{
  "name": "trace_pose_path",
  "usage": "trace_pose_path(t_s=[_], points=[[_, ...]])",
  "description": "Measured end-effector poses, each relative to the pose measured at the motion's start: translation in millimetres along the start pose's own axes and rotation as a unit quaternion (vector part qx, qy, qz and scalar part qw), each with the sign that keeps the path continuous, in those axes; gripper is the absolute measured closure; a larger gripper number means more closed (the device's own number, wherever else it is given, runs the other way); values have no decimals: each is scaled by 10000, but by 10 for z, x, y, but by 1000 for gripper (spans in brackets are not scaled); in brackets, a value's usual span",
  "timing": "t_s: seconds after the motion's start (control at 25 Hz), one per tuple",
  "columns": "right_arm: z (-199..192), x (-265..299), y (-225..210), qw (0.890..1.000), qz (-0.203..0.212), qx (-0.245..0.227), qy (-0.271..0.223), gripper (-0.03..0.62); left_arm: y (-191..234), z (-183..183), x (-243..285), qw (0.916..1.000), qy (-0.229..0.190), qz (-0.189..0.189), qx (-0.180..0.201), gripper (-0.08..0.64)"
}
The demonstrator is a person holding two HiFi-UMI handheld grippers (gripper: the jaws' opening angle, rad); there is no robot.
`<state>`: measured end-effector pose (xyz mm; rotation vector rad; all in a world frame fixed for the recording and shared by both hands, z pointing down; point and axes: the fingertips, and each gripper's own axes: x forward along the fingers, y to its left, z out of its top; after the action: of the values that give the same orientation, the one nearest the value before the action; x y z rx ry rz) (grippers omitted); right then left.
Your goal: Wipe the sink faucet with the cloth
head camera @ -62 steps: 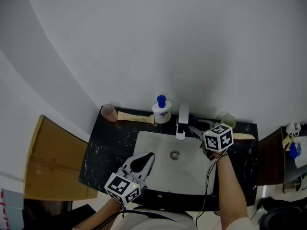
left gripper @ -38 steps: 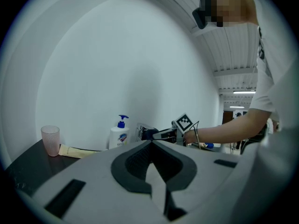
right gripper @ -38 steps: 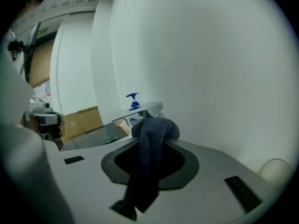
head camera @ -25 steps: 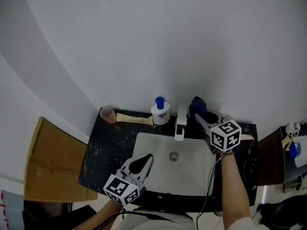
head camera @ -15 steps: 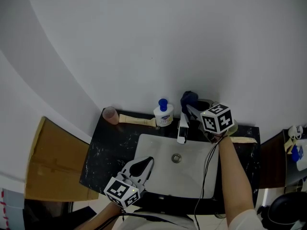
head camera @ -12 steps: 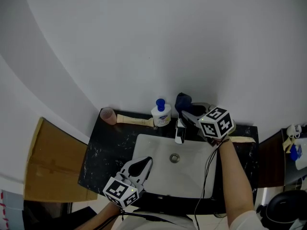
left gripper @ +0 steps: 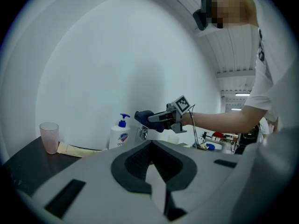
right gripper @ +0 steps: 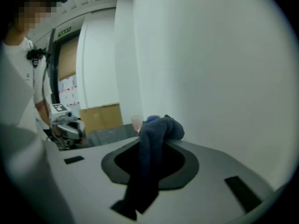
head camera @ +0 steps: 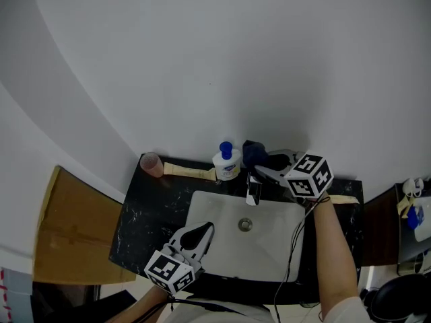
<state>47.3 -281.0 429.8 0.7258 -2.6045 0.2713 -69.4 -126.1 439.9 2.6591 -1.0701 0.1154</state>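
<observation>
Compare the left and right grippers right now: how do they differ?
Load: the right gripper is clamped on the dark blue cloth; the left gripper is shut on nothing.
Place: the right gripper is up at the faucet at the back of the sink; the left gripper hangs over the sink's front left edge, away from the faucet.
Shared: both have their jaws closed.

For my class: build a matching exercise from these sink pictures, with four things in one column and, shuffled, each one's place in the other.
Things:
1. pink cup
2. soap pump bottle
3. dark blue cloth
4. left gripper

Places:
A. between the fingers of the right gripper, just above the faucet
B. back left corner of the black counter
C. over the near left part of the white sink, holding nothing
D. by the wall, just left of the faucet

Pairs: 1-B, 2-D, 3-A, 4-C
</observation>
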Motion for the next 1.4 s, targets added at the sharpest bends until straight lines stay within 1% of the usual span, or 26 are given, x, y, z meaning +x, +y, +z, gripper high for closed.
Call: trace_pose_path(t_s=[0.08,0.16,0.24,0.32,0.36,0.4,0.44,0.52,0.6,0.64,0.72,0.8,0.84,0.96,1.04,1.08,1.12,1.2,1.28,1.32,1.4], points=[[28,13,-312,9979,-640,32,-113,500,25,26,-11,10000,24,55,-8,558],[38,14,-520,9941,-1073,31,-139,500,50,47,-19,9999,39,98,-20,558],[38,9,-595,9922,-1239,25,-147,500,65,23,-15,10000,1,75,-26,558],[33,-6,-558,9923,-1221,-2,-190,500,61,0,-5,10000,-35,37,-20,558],[27,-15,-498,9933,-1134,-60,-205,500,52,0,0,10000,-37,26,-18,558],[20,-21,-404,9951,-961,-137,-202,500,43,9,7,10000,-27,21,-18,558],[11,-21,-280,9972,-694,-205,-175,500,37,20,14,10000,-16,15,-17,558],[-14,-25,19,9996,-5,-292,-27,500,35,33,33,10000,-6,-5,-15,558],[-55,-46,287,9973,591,-372,218,500,35,27,54,10000,-19,-40,-10,558],[-72,-52,373,9956,776,-417,332,500,33,25,64,10000,-27,-55,-7,558],[-82,-41,425,9937,910,-467,459,500,22,4,82,9999,-58,-102,-5,558],[-56,-12,335,9954,770,-404,404,500,7,-4,90,9999,-63,-129,-7,558],[-33,9,237,9972,581,-346,323,500,6,-3,90,9999,-61,-128,-10,558],[25,61,-154,9994,-256,-205,72,499,26,-3,83,9999,-54,-101,-18,558],[44,58,-402,9964,-836,-168,5,499,31,-6,75,9999,-49,-93,-7,558],[47,51,-500,9941,-1072,-175,4,499,32,-7,71,9999,-48,-90,-6,558],[46,48,-564,9924,-1216,-176,15,499,35,-11,67,10000,-45,-86,-11,558],[39,51,-598,9919,-1261,-139,34,500,40,-15,65,10000,-33,-81,-26,558],[35,49,-559,9928,-1188,-135,29,500,41,4,68,10000,-17,-71,-29,558],[30,48,-503,9940,-1085,-148,27,500,38,15,69,10000,-11,-69,-30,558],[13,45,-309,9974,-693,-203,53,500,35,17,71,10000,-17,-90,-26,558]])
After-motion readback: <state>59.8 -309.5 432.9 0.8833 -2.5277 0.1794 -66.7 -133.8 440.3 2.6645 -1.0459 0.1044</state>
